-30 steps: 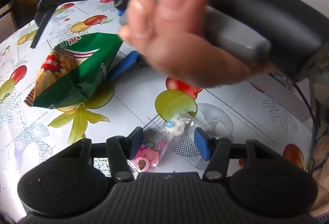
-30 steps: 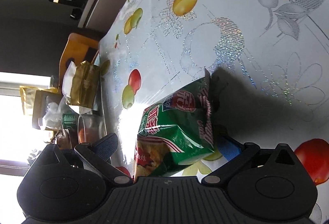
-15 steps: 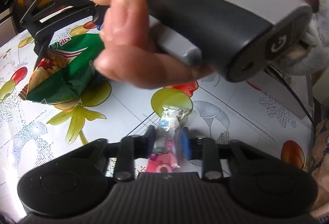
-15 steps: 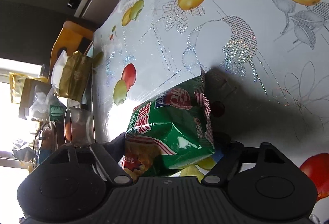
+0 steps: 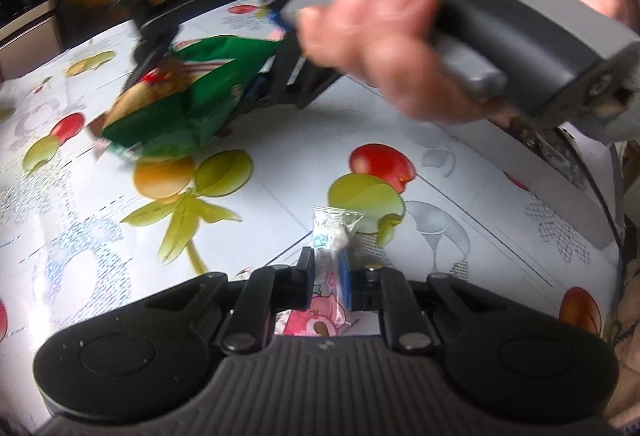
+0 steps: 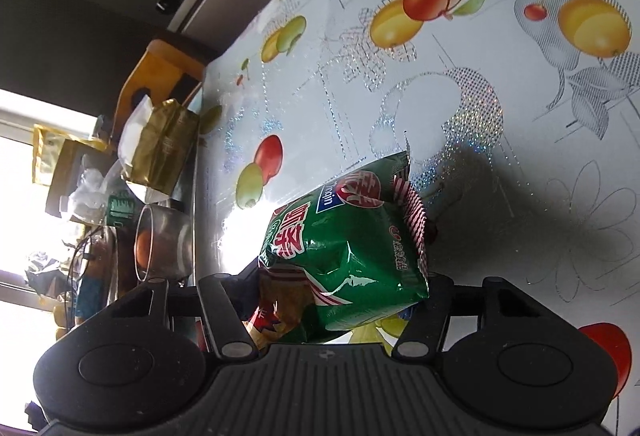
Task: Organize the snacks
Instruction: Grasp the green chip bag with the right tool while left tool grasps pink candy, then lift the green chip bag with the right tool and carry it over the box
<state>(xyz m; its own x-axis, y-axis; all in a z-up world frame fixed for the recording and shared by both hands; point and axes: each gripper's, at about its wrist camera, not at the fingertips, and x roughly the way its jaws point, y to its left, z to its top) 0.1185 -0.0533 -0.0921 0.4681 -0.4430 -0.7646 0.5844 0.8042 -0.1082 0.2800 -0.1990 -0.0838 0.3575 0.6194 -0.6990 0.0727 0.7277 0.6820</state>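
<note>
Pinched between the two fingers of the left gripper (image 5: 326, 274), whose jaws have just been closing, a small candy packet (image 5: 329, 268) in clear and pink wrapping is seen, its clear top end sticking out past the fingertips above the fruit-printed tablecloth (image 5: 260, 203) while its pink end lies back toward the gripper body. Farther out on the same cloth, a green chip bag (image 6: 344, 256) is caught between the fingers of the right gripper (image 6: 336, 284), whose jaws have likewise just been closing and are now pressed against the bag's sides, the foil visibly crumpled. From the left wrist view the bag is seen held off the cloth, up and to the left of the candy packet and well apart from it, with the person's right hand (image 5: 392, 47) wrapped around the grey handle. Beyond the table edge, in the right wrist view, a gold foil bag (image 6: 164, 151), a glass jar (image 6: 160, 240) and a yellow chair (image 6: 160, 75) are shown against a bright window.
</note>
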